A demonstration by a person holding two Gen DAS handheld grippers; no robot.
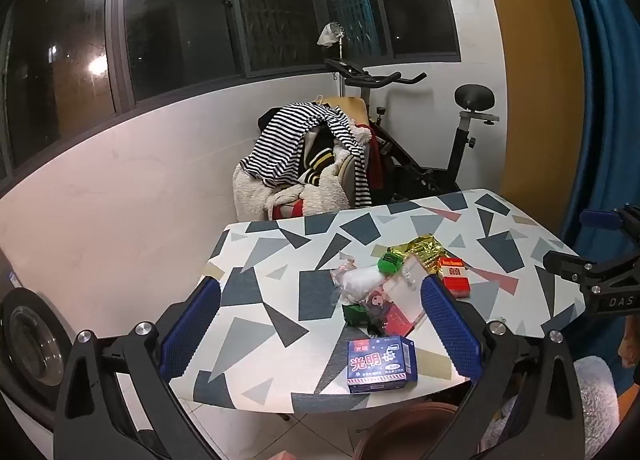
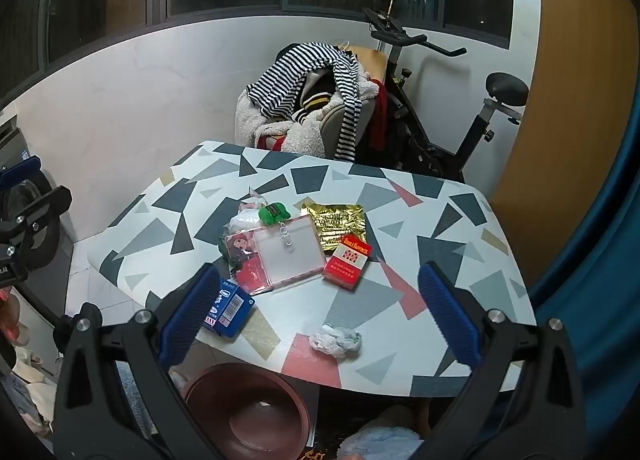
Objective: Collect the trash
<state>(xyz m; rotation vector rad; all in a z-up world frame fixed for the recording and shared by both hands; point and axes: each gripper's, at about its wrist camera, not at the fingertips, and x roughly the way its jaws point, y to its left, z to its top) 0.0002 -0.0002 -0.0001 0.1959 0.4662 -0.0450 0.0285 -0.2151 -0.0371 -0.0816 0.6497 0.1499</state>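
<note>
Two hand-held grippers hover over the near edge of a tabletop [image 2: 440,196] covered in a white sheet with grey, navy and pink geometric shapes. The left hand-held gripper [image 1: 320,324] has its blue ribbed pads spread as wide as they go, with nothing between them pressed or held. The right hand-held gripper [image 2: 320,312] stands equally wide and empty.

The trash lies in one loose cluster near the middle of the tabletop, plus two pieces closer to the near edge. Counted: one blue cardboard box with white Chinese characters [image 1: 382,364] at the near left edge; one crumpled white tissue ball [image 2: 336,340] near the near edge, to the right; one red cigarette pack [image 2: 347,262]; one crinkled gold foil wrapper [image 2: 334,224] on the far side of the cluster, touching the red pack; one clear plastic badge holder with a pink rim [image 2: 290,256], overlapping one picture card with a cartoon figure [image 2: 240,248]; one green clip-like piece [image 2: 274,213]; and one wad of white plastic wrap [image 1: 360,280] on the left.

On the floor beneath the near edge sits one round reddish-brown plastic basin [image 2: 248,408].
</note>
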